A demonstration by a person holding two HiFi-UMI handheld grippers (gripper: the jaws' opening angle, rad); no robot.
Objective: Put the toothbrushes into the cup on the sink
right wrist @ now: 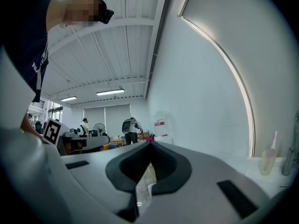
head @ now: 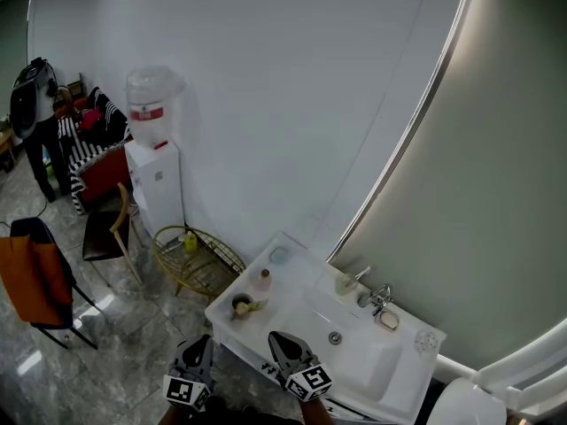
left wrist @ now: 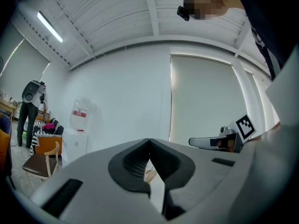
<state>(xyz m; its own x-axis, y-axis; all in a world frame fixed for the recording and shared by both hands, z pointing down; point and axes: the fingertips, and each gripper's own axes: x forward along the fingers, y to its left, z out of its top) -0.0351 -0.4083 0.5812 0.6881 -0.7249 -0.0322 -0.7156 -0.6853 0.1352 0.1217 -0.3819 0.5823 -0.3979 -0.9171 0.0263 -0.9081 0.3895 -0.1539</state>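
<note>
Sink [head: 372, 361] ahead; left gripper [head: 199, 343] closed, empty; right gripper [head: 276, 339] closed, empty

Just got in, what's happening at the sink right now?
A person stands in front of the white sink with a gripper in each hand. The left gripper and right gripper are both shut and empty. The cup stands by the tap with something thin in it. Nothing is being handled yet.

The items on the sink [head: 368, 372], lower middle, were too small to name. The left gripper [head: 203, 343] and right gripper [head: 275, 337] ran off the frame's bottom edge.
</note>
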